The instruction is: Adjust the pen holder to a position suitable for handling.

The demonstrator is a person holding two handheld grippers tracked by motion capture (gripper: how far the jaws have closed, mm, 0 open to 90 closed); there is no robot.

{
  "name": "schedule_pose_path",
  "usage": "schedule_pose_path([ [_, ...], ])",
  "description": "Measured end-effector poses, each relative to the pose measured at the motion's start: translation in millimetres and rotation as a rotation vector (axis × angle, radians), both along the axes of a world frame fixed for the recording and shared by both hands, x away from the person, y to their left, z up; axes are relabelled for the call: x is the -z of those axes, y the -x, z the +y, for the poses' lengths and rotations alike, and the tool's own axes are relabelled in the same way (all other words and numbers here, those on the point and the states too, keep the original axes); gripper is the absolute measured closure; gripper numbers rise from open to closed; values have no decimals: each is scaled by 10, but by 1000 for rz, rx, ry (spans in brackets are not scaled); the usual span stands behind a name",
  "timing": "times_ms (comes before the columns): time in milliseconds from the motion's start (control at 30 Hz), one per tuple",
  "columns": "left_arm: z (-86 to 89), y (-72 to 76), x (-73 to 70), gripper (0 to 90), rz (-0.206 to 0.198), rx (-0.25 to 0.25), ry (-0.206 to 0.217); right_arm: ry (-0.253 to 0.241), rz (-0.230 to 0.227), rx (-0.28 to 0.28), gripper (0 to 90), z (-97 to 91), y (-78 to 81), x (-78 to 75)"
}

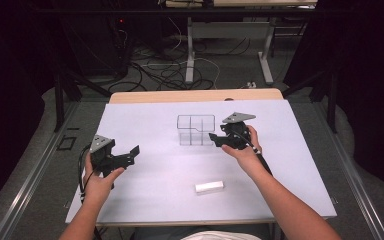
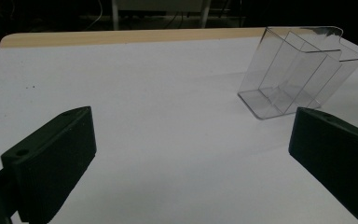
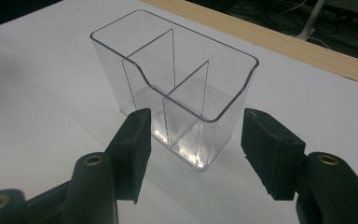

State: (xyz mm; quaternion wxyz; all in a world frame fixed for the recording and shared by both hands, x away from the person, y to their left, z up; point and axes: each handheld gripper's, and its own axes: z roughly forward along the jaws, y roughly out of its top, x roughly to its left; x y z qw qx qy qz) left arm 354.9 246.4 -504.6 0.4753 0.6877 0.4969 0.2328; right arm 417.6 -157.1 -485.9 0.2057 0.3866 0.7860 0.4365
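Observation:
A clear plastic organizer box [image 1: 196, 130] with inner dividers stands upright mid-table. My right gripper [image 1: 216, 139] is at its right side, open, its jaws straddling the box's near corner [image 3: 200, 140] without closing on it. In the right gripper view the box [image 3: 177, 84] rises just beyond the gripper [image 3: 193, 140]. My left gripper [image 1: 134, 152] hovers open over the left part of the table, well apart from the box; the left gripper view has the box [image 2: 298, 74] at upper right, beyond the open gripper [image 2: 191, 154]. A small white block [image 1: 209, 187] lies near the table's front edge.
A white sheet [image 1: 145, 125] covers the table, with a wooden strip [image 1: 195, 95] showing at the far edge. Beyond the table are desk legs and cables on the floor [image 1: 180, 65]. Dark curtains flank both sides.

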Motion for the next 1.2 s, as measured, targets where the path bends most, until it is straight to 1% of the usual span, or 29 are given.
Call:
schedule_pose_path([
  [33,0,0,0,5,0,0,0,0,0,0,420,0,0,0],
  [67,-1,0,0,5,0,1,0,14,2,-9,415,-7,13,0],
  [100,-1,0,-1,5,0,0,-1,20,-5,-28,398,-12,36,8],
  [133,0,0,0,5,1,0,-1,24,-7,-35,394,-12,47,11],
  [200,1,-2,2,5,4,0,-2,24,-2,-53,382,-13,74,16],
  [300,1,-6,8,5,4,-1,-5,38,1,-64,366,-11,98,24],
  [333,2,-5,6,5,5,-1,-6,51,17,-74,355,-2,130,29],
  [367,3,-4,4,5,5,0,-6,51,26,-84,340,3,144,33],
  [400,3,-3,3,5,4,0,-7,51,26,-84,340,3,144,33],
  [433,3,-3,3,5,3,0,-6,65,37,-104,324,12,170,41],
  [467,1,-3,3,5,4,0,-7,65,37,-104,324,12,170,41],
  [500,-2,-4,4,5,1,0,-6,83,48,-110,320,14,186,41],
  [533,-6,-4,4,5,-2,-1,-3,96,45,-127,308,19,206,59],
  [600,-6,-5,3,5,-2,1,-9,121,49,-140,309,11,218,73],
  [633,-5,-6,4,5,-2,1,-11,121,49,-140,309,11,218,73],
  [667,-3,-7,5,5,-1,1,-13,129,62,-149,308,1,230,85],
  [700,-1,-7,6,5,2,1,-12,129,62,-149,308,1,230,85],
  [733,1,-7,8,5,4,0,-11,130,71,-157,306,-11,240,99],
  [800,5,-11,11,5,5,0,-9,137,71,-159,300,-17,237,109],
  [833,7,-13,12,5,6,0,-10,140,69,-163,269,-17,235,128],
  [867,7,-14,13,5,7,2,-12,153,88,-171,268,-25,235,124],
  [967,2,-21,21,5,4,4,-16,167,85,-187,256,-7,233,143],
  [1000,-1,-21,23,5,6,5,-17,191,99,-199,241,-7,241,137],
  [1067,-5,-25,28,5,12,9,-17,220,99,-204,213,11,252,146],
  [1100,-7,-28,31,5,12,10,-19,253,113,-220,192,24,262,149],
  [1133,-9,-30,36,5,12,9,-20,253,113,-220,192,24,262,149],
  [1167,-11,-32,39,6,13,10,-23,267,105,-240,184,30,259,156],
  [1200,-11,-34,40,8,13,10,-27,272,104,-235,176,44,271,164],
])
